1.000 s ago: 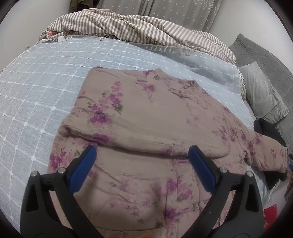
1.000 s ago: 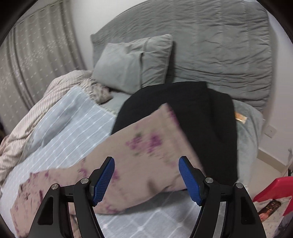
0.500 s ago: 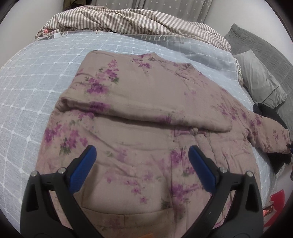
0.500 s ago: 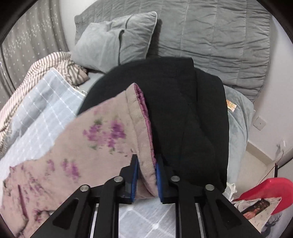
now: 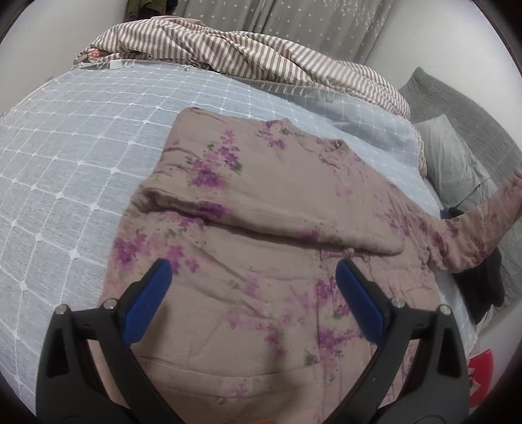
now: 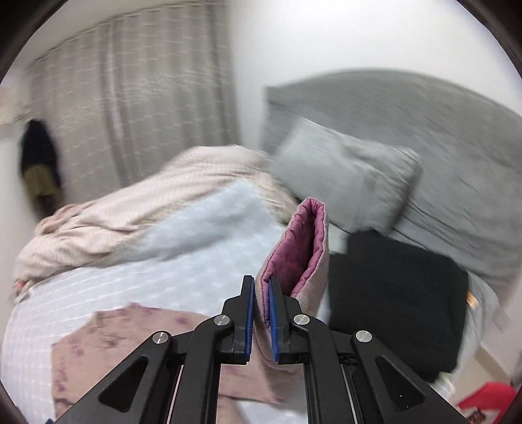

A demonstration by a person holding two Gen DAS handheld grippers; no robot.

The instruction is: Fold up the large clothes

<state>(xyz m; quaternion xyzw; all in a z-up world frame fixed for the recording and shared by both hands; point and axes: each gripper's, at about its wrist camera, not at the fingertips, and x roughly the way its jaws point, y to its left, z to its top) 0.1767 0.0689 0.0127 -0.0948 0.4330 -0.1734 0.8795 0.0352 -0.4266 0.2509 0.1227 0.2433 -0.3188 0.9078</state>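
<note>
Raised off the black garment (image 6: pixel 394 293) since the earlier frame: sleeve cuff (image 6: pixel 301 248) of the floral jacket (image 5: pixel 261 234), now held up in the air, clear of the bedding, magenta lining facing the right wrist camera.

Blue grid-patterned bedspread (image 5: pixel 81 169): covering the bed, bearing the jacket spread flat near its middle. Striped duvet (image 5: pixel 248 55): bunched along the far edge of the bedspread, before the grey curtain (image 5: pixel 293 19). Grey quilted headboard (image 6: pixel 424 124) and grey pillow (image 6: pixel 345 169): at the head end of the bedspread, behind the raised cuff. Black garment: folded on the bedspread's head-end corner, beside and beneath the cuff. Far sleeve of the jacket: already folded across the chest. Near sleeve: stretched from the jacket body toward the pillow.

Right gripper (image 6: pixel 261 293): just closed, narrow, pads clamping one wall of the cuff. Left gripper (image 5: pixel 253 293): wide apart, nothing between the pads, hovering over the jacket's lower front. Background of right wrist view smeared by motion.
</note>
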